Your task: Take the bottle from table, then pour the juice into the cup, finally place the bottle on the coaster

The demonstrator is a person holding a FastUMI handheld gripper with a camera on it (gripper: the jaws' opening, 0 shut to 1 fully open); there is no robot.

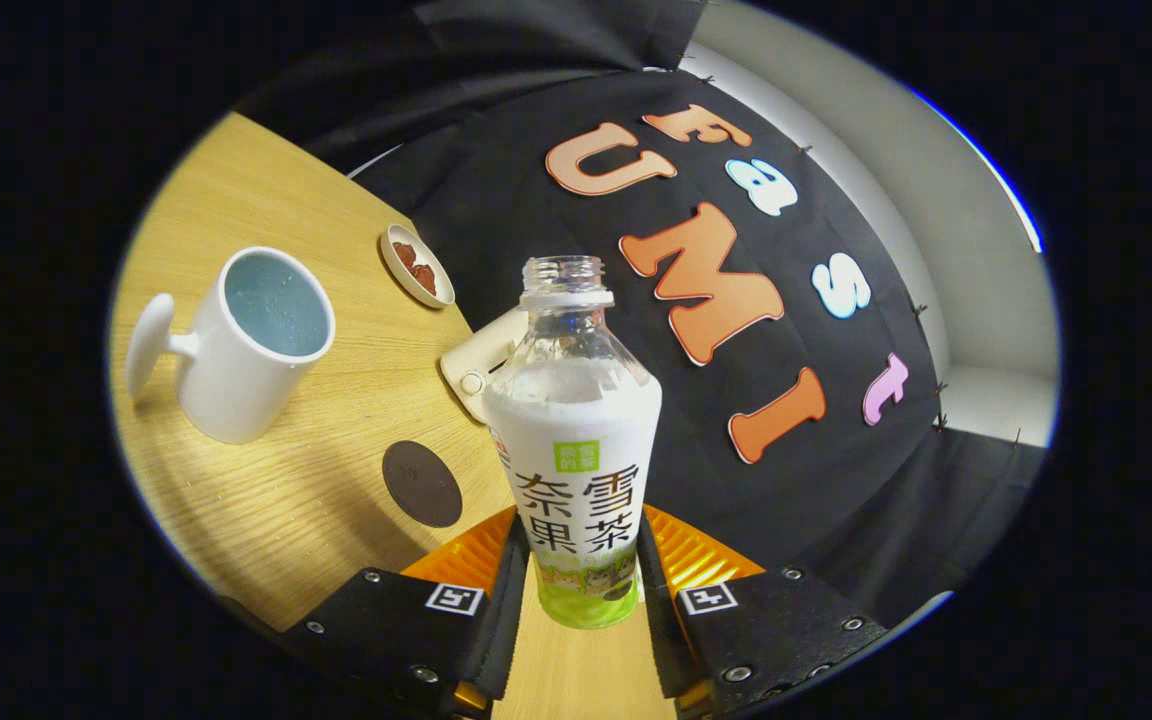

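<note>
A clear uncapped bottle with a white label sits between my two fingers, and my gripper is shut on its lower body. The view is tilted, so the table slants. A white cup with a pale blue inside and a handle stands on the wooden table, beyond the fingers and to the left of the bottle. A round dark coaster lies flat on the table between the cup and the bottle, just ahead of my left finger.
A small white dish with reddish-brown pieces lies beyond the cup near the table's far edge. A cream-coloured object pokes out behind the bottle's shoulder. The black cloth wall stands right behind the table.
</note>
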